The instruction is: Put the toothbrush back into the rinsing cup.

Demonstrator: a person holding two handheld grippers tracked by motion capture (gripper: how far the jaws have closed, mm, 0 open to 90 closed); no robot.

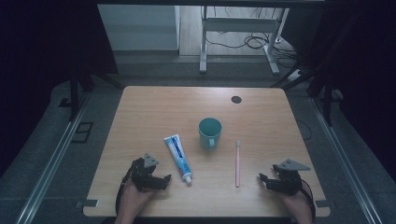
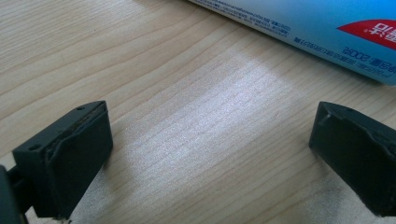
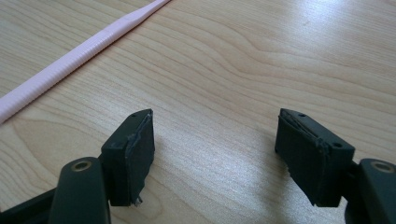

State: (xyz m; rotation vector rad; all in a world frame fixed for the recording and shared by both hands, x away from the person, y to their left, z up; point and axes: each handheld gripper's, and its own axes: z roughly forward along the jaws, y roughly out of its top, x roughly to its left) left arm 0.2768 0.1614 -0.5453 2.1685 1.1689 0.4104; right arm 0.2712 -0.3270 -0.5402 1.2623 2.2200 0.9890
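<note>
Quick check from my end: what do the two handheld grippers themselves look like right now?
Both are black two-jaw tools. The left gripper and right gripper each carry a grey three-cornered plate on top. A dark cable loops back past each wrist. Up close, the blocky jaw pads look worn at their edges. Forearms are bare, no sleeves.

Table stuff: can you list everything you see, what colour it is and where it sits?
table: one, light wood, under everything
mug: one, teal, upright near the middle
toothpaste tube: one, blue and white, lying left of the mug, cap toward the person
toothbrush: one, pink, lying right of the mug
round disc: one, dark, far side of the table
left gripper: one, black, jaws open, beside the toothpaste tube
right gripper: one, black, jaws open, right of the toothbrush
hands: two, at the near edge
</note>
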